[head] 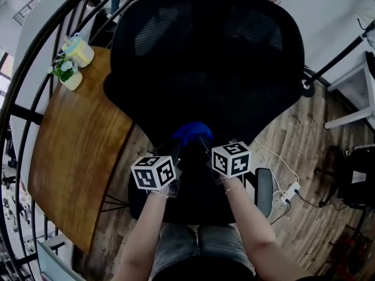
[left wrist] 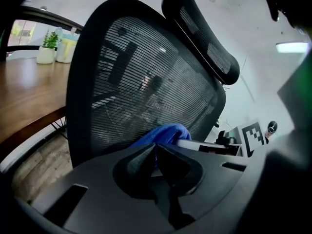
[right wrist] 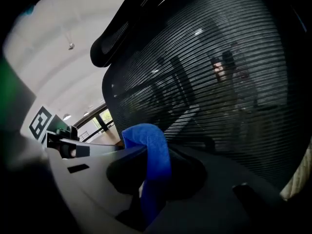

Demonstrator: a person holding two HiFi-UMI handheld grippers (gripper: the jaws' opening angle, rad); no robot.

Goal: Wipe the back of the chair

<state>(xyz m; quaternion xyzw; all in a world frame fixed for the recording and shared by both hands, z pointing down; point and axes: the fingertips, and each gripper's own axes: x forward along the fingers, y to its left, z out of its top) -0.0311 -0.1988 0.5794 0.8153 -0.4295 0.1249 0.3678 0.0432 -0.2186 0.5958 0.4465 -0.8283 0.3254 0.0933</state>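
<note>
As left gripper [left wrist: 155,149] and right gripper [right wrist: 148,156] jaws pinched shut on the crumpled blue cloth [head: 192,132], the black mesh chair back [head: 205,57] seemed mostly unwiped.

Chair [head: 205,57] ahead, table [head: 76,151] at its left (pot [head: 73,81] on it), cloth [head: 192,132] before it

Two hand-held grippers side by side, both clamped on one blue cloth.

The left forearm [head: 142,230] and right forearm [head: 251,224] are bare and reach forward from the lower edge of the head view, converging slightly. The left gripper [head: 177,151] and right gripper [head: 206,147] point ahead, close together, the right one's marker cube [head: 231,158] a little further forward than the left's [head: 153,171]. The left jaws are pressed tip to tip with a sliver of the blue cloth [right wrist: 151,155] between them; the right jaws pinch a fold that runs up between them.
</note>
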